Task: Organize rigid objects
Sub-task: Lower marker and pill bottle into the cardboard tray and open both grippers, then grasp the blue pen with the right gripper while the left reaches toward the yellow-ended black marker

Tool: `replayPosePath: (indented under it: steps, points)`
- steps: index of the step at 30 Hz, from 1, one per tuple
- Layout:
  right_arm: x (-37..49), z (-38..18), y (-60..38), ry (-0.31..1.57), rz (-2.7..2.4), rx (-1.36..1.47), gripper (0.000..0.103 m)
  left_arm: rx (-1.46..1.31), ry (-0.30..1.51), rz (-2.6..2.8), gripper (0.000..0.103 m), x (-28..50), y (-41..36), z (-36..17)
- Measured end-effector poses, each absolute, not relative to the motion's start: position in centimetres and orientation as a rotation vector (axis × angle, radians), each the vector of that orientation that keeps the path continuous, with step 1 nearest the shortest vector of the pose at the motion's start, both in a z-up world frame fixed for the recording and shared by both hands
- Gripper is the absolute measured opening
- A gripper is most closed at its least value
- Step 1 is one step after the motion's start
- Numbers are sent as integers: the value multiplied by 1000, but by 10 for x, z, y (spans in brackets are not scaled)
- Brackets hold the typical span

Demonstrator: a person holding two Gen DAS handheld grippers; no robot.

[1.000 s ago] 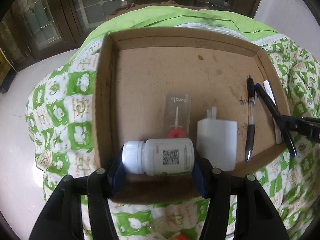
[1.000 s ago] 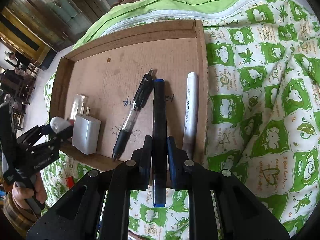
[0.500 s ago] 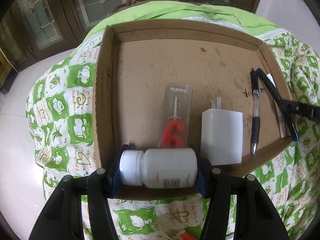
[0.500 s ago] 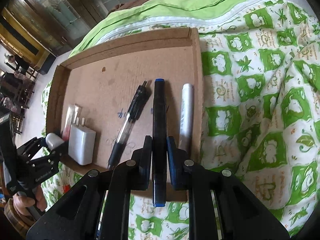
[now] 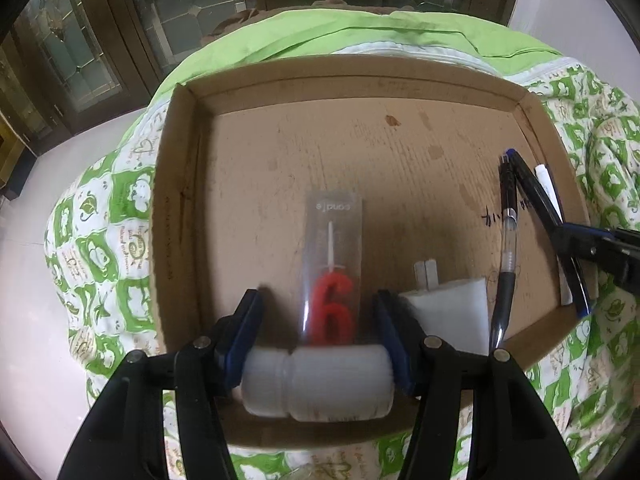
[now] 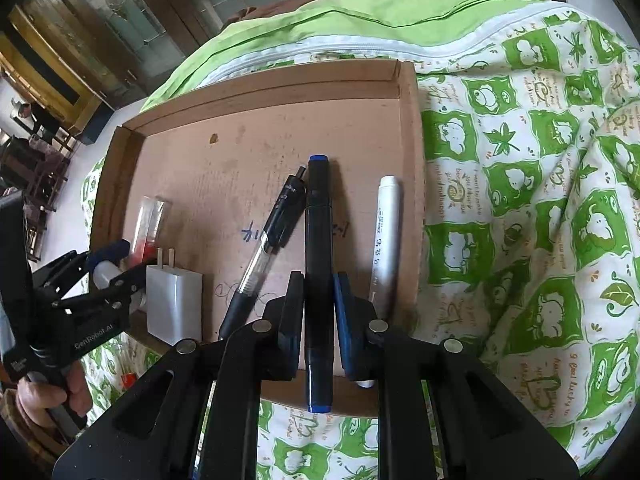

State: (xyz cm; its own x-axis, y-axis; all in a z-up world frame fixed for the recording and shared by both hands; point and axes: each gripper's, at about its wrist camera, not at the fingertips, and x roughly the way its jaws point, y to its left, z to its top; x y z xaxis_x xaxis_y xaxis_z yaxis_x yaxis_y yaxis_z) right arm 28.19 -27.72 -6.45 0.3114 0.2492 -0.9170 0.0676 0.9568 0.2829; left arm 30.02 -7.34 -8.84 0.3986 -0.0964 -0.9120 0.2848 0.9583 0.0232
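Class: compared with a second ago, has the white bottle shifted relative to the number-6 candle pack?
Yes. The white bottle sat over the candle pack's near end; now it sits nearer the camera, uncovering the red 6.

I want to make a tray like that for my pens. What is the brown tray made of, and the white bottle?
The tray looks like plain brown corrugated cardboard: matte, with fine ribbed lines, stains and folded-up walls. The white bottle, lying sideways between the left gripper fingers, looks like smooth, slightly cloudy plastic with a ridged cap; it is blurred, so that is a guess.
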Motion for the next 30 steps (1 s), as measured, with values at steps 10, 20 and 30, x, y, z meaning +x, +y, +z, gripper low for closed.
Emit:
replayPosePath:
  steps: [10,20,30]
  points:
    - [281,-64,-272,1243,136,280,14,182,1098,-256,54,271,-55,-67]
    - [277,-68,-269,1228,153,299,15,99,1082,-284,61,208,-26,-53]
    - [279,-69,-257,1196,163,224,17,-72,1065,-244,62,141,11,-46]
